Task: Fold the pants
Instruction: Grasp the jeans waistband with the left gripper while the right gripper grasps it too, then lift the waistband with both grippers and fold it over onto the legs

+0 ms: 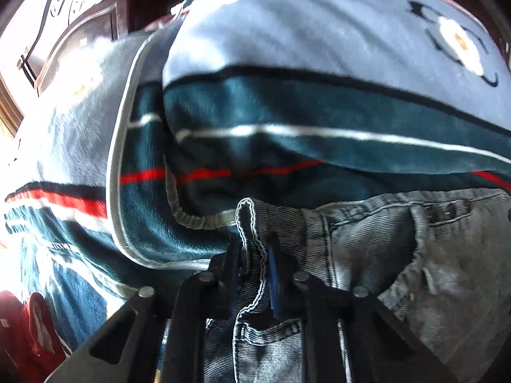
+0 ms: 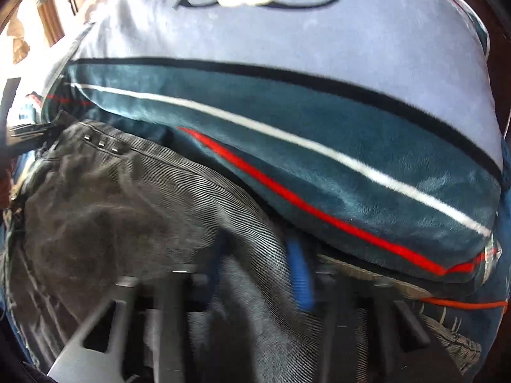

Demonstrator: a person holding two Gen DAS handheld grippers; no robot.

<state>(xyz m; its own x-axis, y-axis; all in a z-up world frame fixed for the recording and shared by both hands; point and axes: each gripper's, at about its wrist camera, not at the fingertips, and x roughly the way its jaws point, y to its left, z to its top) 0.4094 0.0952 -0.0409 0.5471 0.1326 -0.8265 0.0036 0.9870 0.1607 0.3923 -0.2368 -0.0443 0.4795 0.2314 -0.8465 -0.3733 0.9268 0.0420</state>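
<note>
Pinching a stitched denim edge of the jeans [image 1: 367,255], left gripper [image 1: 255,265] clamped, pocket seam visible only here. Clenched on a blurred denim fold, right gripper [image 2: 258,265], three metal studs [image 2: 100,143] seen only there. Spread over the striped fleece blanket [image 2: 319,134].

Pants [image 1: 399,255] lie on blanket [image 1: 287,121], w/ pillow [image 2: 287,111] just behind; wardrobe [image 1: 64,32] far left

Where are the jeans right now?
The jeans lie low in both views on the striped blanket, with the left gripper and right gripper each clamped on a fold.
</note>
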